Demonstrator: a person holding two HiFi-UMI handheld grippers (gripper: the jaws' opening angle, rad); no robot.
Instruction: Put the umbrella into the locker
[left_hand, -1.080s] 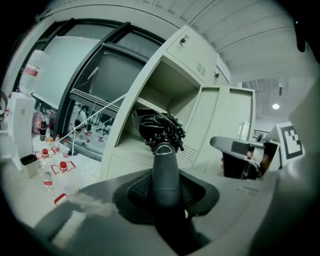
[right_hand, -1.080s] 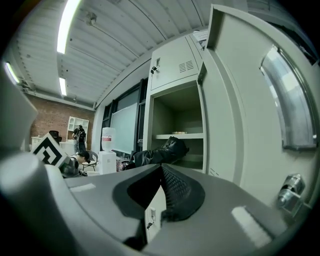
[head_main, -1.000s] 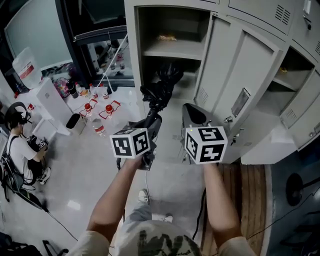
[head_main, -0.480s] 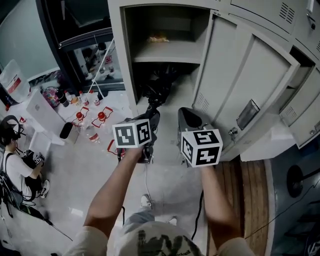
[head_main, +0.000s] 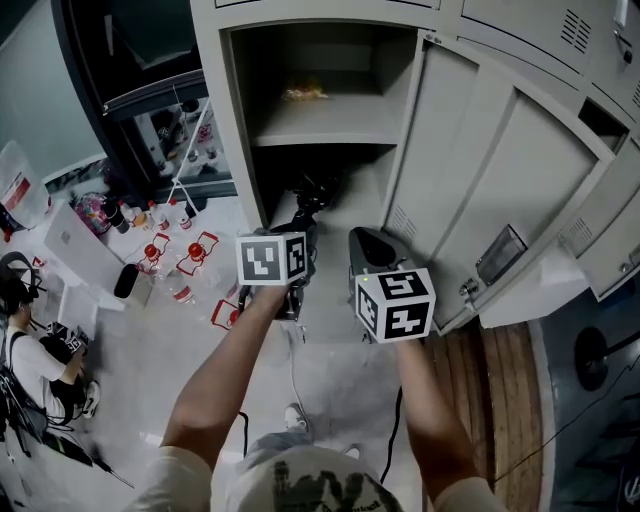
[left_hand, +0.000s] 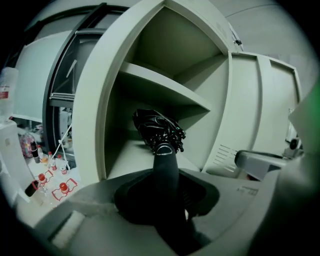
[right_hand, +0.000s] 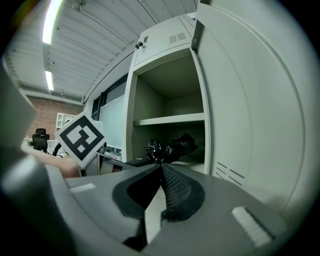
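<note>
The black folded umbrella (head_main: 308, 200) points away from me, its canopy end inside the lower compartment of the open grey locker (head_main: 215, 110), under the shelf (head_main: 330, 125). My left gripper (head_main: 302, 235) is shut on the umbrella's handle (left_hand: 165, 170); in the left gripper view the bunched canopy (left_hand: 159, 131) sits just past the locker's opening. My right gripper (head_main: 362, 242) hovers to the right of the umbrella, apart from it, in front of the open door (head_main: 480, 170). In the right gripper view the right gripper (right_hand: 160, 170) is shut on nothing, with the umbrella (right_hand: 167, 149) beyond its tips.
A small yellowish thing (head_main: 303, 93) lies on the locker's shelf. Bottles with red caps (head_main: 190, 250) and a white box (head_main: 75, 245) stand on the floor at left, where a person (head_main: 30, 350) sits. Another locker (head_main: 600, 200) stands open at right, above a wooden floor strip (head_main: 500, 400).
Both grippers have moved toward the locker. The umbrella's canopy end has gone further into the lower compartment. The left gripper's hold on the handle is unchanged.
</note>
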